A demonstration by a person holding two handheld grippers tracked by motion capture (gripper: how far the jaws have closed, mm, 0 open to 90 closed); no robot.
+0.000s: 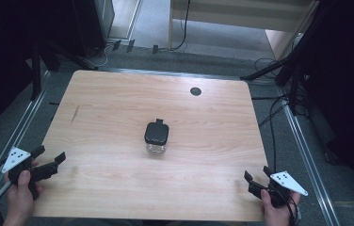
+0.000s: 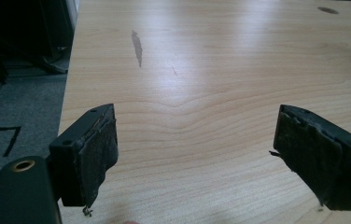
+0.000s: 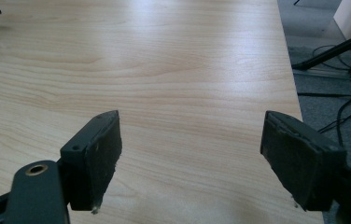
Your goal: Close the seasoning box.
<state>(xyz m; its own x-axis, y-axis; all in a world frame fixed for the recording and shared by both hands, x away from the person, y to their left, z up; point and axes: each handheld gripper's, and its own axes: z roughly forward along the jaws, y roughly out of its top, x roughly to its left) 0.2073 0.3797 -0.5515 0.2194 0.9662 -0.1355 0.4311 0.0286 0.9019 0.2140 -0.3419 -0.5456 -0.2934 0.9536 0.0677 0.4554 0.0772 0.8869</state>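
Nothing has been handled yet, as far as the pictures show: the small clear jar (image 1: pixel 156 139) with its black lid stands alone near the middle of the table (image 1: pixel 118 94), with all the work on it left to do. What the jar holds, if anything, is hard to tell from the high view, and a small black tab seems to stick out from the lid toward the far edge. The left gripper (image 1: pixel 52 162) hovers at the near left corner of the table, and the right gripper (image 1: pixel 254 182) at the near right corner, both well apart from the jar. In the left gripper view the fingers (image 2: pixel 94 154) are spread wide with bare wood between them, holding and touching nothing. The right gripper view shows the same: its fingers (image 3: pixel 100 154) are wide apart and empty, with a sliver of the jar's glass at the upper left edge. The reach toward the jar looks like the next step.
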